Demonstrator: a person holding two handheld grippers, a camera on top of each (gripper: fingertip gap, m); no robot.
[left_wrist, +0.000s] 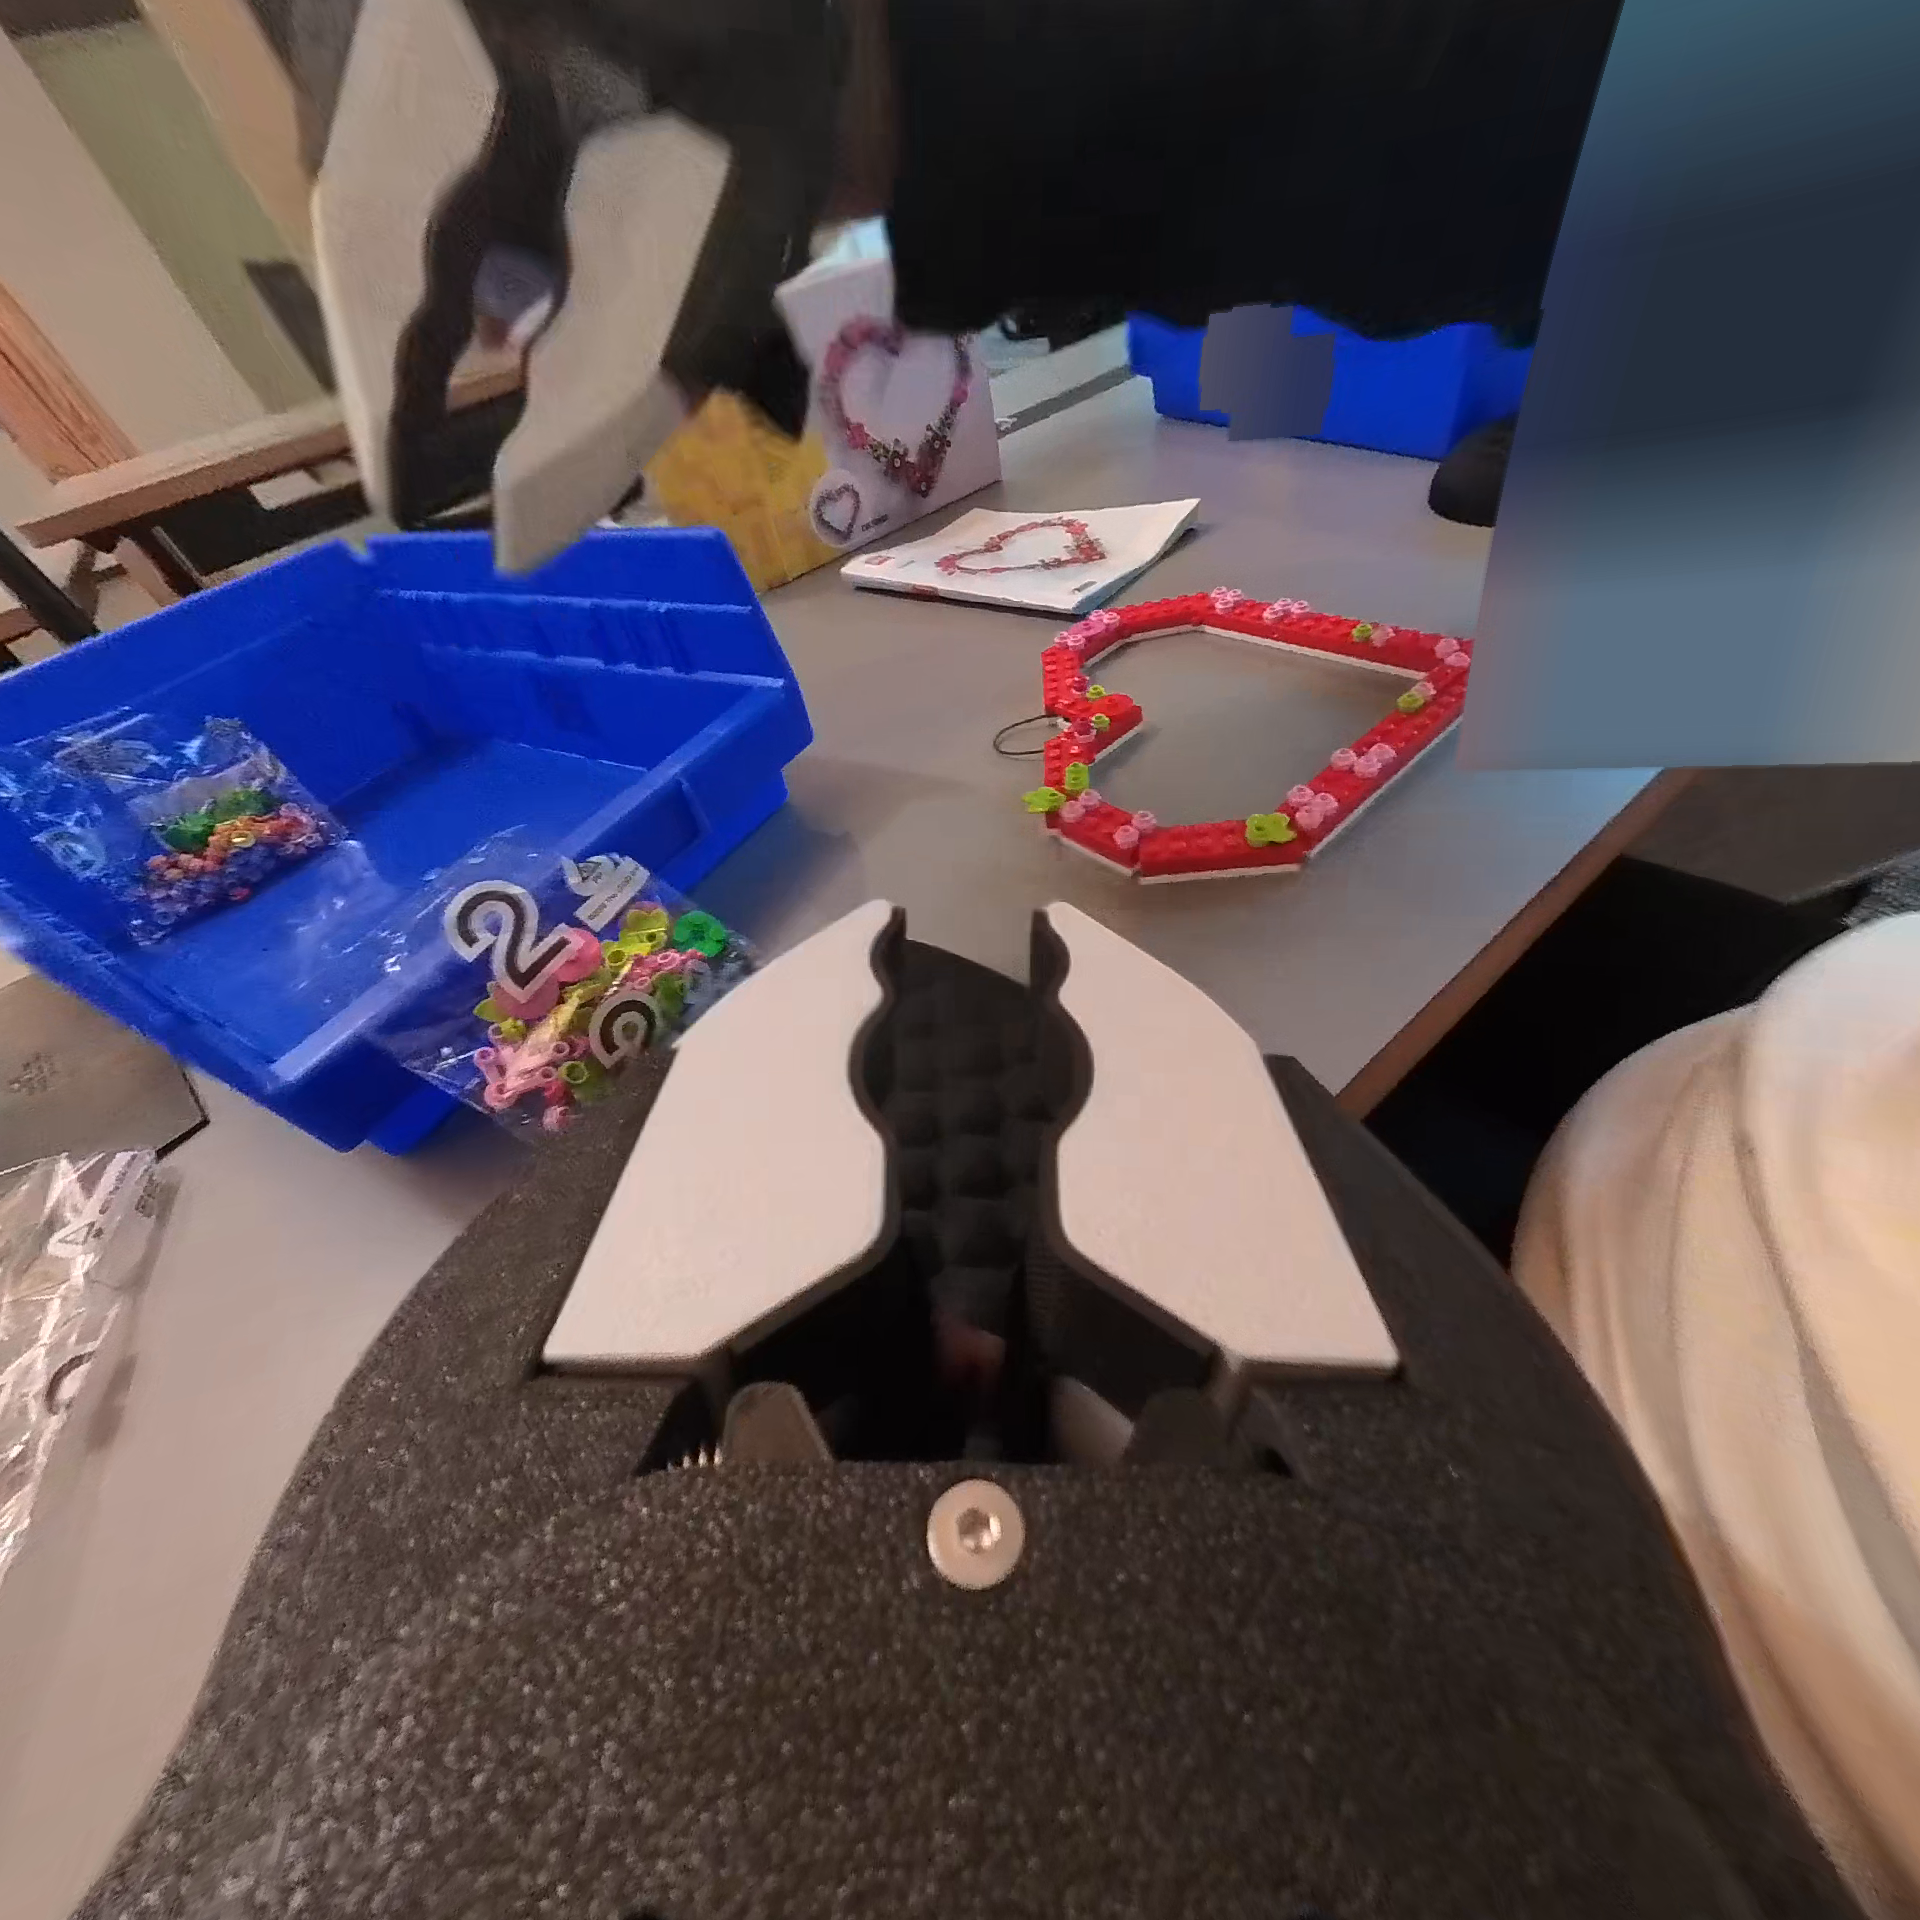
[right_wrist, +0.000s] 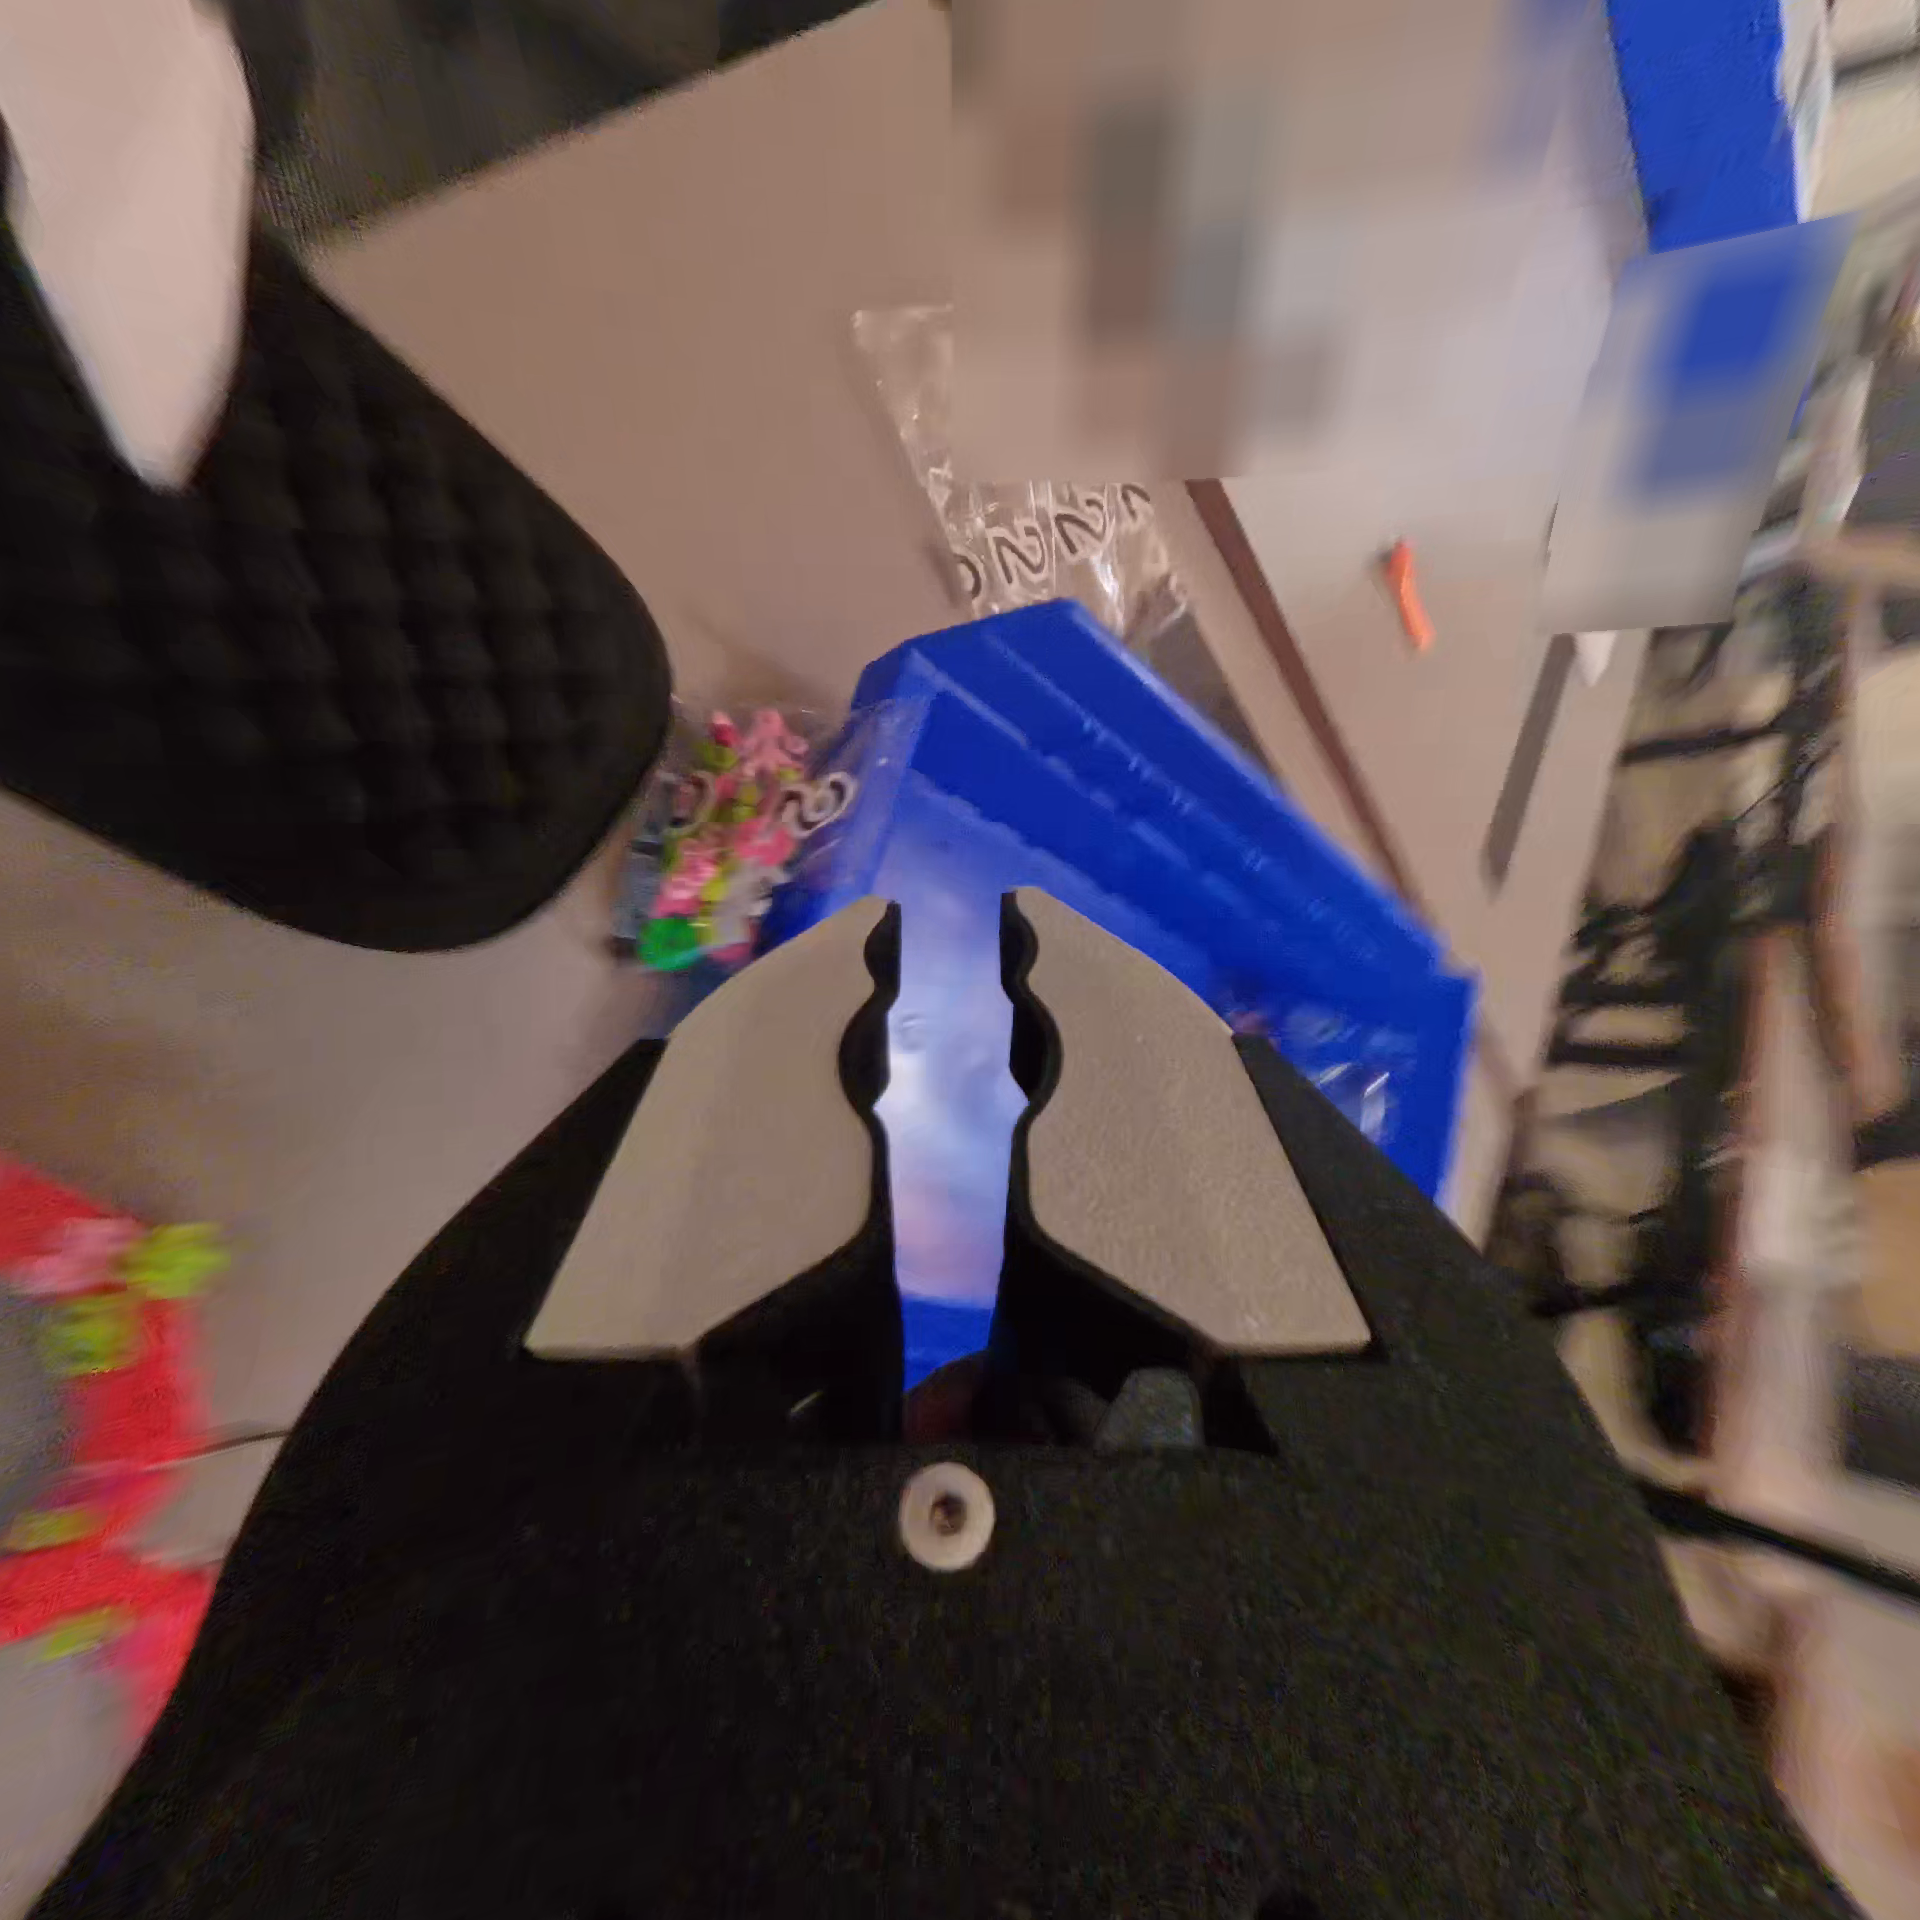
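Two tools. Left tool (left_wrist: 966, 914): jaws narrowly parted, holding nothing, low centre of frame over the grey surface (left_wrist: 935, 707), nearest a clear bag of small pink and green pieces (left_wrist: 582, 997) hanging over the blue bin's (left_wrist: 582, 665) front rim. Second bag (left_wrist: 208, 821) inside the bin. Red brick heart frame (left_wrist: 1247, 727) right of centre. Right tool (right_wrist: 948, 909): narrow, tips at the bin rim; grip cannot be told.

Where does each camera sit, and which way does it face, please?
Left wrist view: on the left gripper, facing across the table at the blue bin, bag of small pieces and red heart frame; pale clothing shows right.
Right wrist view: on the right gripper, facing down at the bin's wall, blurred; the left gripper's pad shows upper left.
Shared: bin, bag, heart frame.
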